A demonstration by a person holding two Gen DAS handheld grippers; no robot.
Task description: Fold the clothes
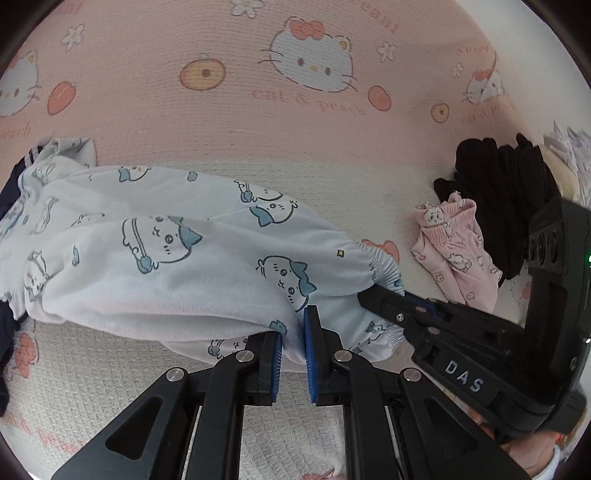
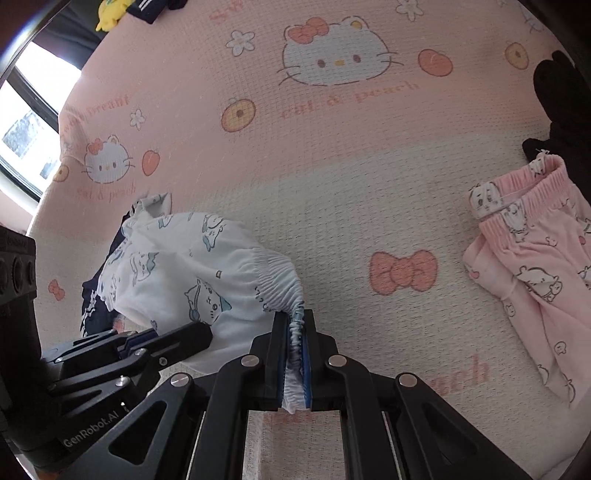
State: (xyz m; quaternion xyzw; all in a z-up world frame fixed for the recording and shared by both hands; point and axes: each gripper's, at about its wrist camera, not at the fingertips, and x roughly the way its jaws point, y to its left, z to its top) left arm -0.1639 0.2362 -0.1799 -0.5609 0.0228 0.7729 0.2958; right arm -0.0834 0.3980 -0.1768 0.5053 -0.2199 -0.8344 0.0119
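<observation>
White pajama pants point(image 1: 177, 258) on bed cover point(image 1: 258, 122) | left gripper point(image 1: 293, 354) pinching fabric | right gripper point(image 2: 295, 354) clamped on elastic waistband point(image 2: 280, 273)

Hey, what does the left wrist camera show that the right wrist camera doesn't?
Only the left wrist view shows the whole white pajama pants spread out. Only the right wrist view shows a window and a yellow item. Both show the pink pants, black clothing, and both tongs, left and right, clamping the white pants.
</observation>
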